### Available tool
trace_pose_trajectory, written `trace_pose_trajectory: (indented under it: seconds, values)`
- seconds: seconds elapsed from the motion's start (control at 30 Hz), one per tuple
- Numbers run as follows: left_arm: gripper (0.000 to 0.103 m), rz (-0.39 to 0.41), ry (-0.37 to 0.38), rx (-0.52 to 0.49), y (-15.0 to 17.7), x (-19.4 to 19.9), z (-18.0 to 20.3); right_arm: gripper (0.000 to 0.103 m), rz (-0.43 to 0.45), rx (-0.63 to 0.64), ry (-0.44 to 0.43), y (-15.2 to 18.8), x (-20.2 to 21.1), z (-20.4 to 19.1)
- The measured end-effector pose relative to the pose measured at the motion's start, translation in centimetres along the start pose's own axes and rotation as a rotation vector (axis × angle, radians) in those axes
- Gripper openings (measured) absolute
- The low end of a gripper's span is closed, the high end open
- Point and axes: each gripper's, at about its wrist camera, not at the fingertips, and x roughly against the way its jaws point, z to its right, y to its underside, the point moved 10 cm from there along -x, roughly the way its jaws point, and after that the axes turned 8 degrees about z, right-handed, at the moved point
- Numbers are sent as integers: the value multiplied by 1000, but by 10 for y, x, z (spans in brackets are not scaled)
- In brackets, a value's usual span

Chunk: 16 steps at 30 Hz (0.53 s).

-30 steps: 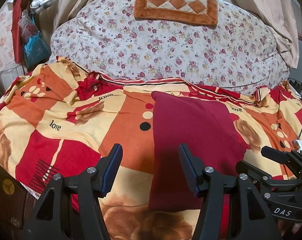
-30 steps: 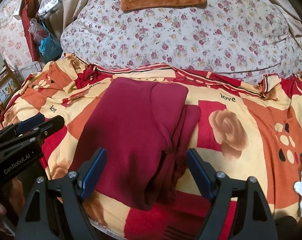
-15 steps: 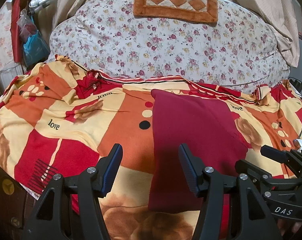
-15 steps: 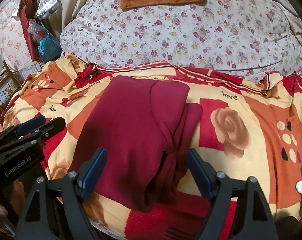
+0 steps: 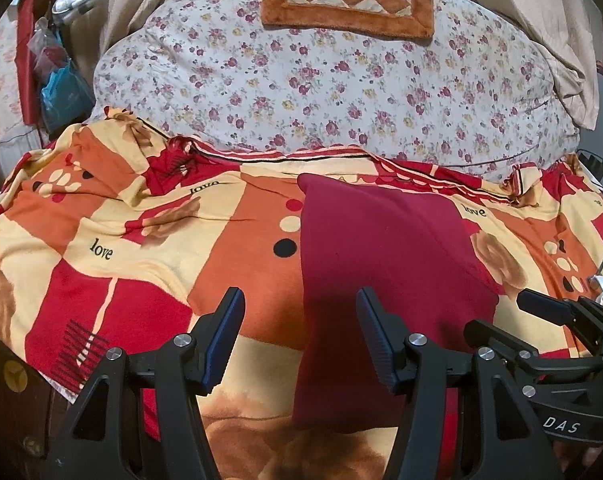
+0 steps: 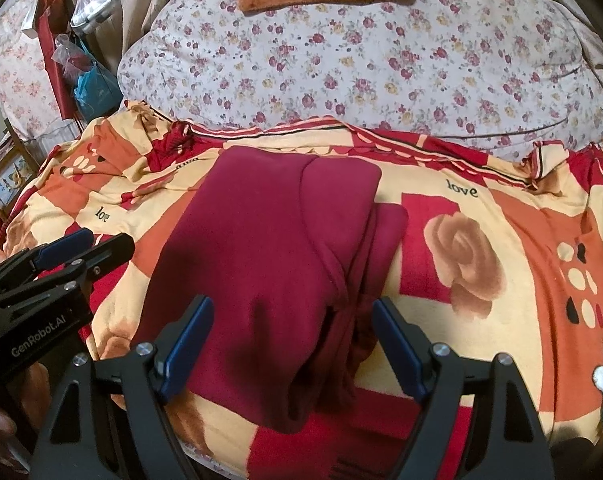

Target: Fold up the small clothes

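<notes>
Folded garment on blanket, both grippers near edge.

Folded maroon knit garment point(image 6: 261, 280) lies on the orange-red patterned fleece blanket point(image 6: 481, 280), floral white quilt point(image 5: 341, 92) heaped behind, checkered plush orange mat point(image 5: 347, 0) on top. L gripper point(image 5: 299, 336) at garment's left edge; R gripper point(image 6: 291, 344) over its near right part; garment btw. them.

You've got a red/orange/cream "love" print blanket point(image 5: 149, 240) across the bed. Behind it, a floral quilt point(image 5: 321, 80) mounded up, with an orange checkered mat point(image 5: 347, 0) lying on top. Far left: blue bag point(image 6: 95, 90) hanging beside beige curtain point(image 5: 141, 4).
</notes>
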Motion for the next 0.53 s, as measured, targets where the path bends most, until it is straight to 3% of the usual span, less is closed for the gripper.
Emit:
trace_pose_trajectory:
  seconds: [0.53]
  values:
    - [38, -42, 52, 38, -6, -25, -5, 84, -30, -5, 5, -4, -17, 9]
